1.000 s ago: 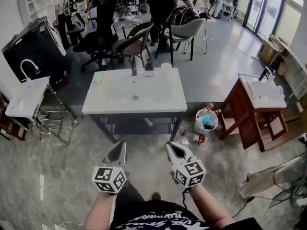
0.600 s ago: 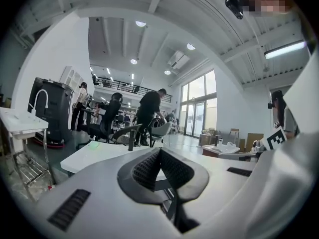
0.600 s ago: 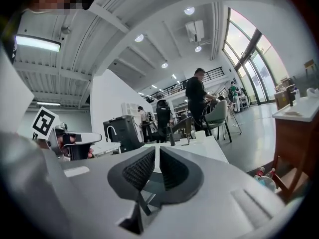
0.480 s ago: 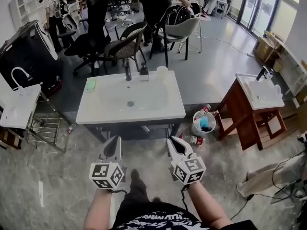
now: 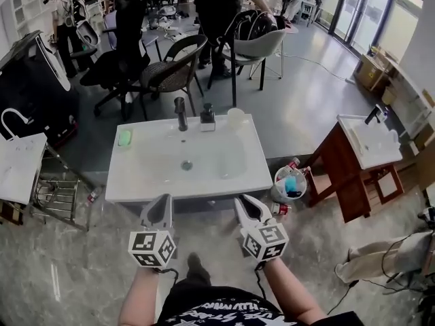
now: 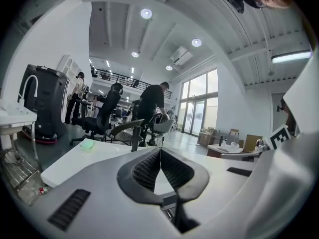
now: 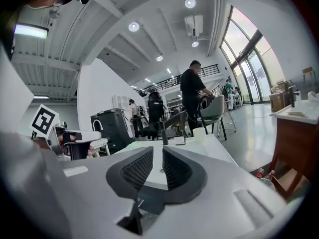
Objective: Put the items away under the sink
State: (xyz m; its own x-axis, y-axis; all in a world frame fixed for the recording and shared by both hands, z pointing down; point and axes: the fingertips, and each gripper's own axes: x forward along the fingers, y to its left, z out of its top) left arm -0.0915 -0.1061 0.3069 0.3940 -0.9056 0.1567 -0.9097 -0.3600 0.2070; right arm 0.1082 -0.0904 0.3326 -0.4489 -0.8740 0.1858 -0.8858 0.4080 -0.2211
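Note:
A white sink [image 5: 224, 175] on a dark frame stands just ahead of me. On its top are a green soap [image 5: 124, 138], a dark tap [image 5: 180, 113], a soap dispenser [image 5: 207, 117] and a white cup [image 5: 235, 116]. The space under it is hidden by the top. My left gripper [image 5: 162, 200] hangs before the sink's front edge, its jaws meeting at the tips and empty [image 6: 160, 151]. My right gripper [image 5: 240, 201] is beside it, a narrow gap between its empty jaws [image 7: 157, 149].
A white bucket [image 5: 289, 183] with bottles in and beside it stands right of the sink, with one bottle [image 5: 281, 209] on the floor. Further right is a wooden sink stand [image 5: 343, 175]. A wire rack [image 5: 58, 192] stands at the left. Chairs and people are behind.
I have come closer to the sink, which now lies right in front of both grippers. The grippers keep the same pose side by side.

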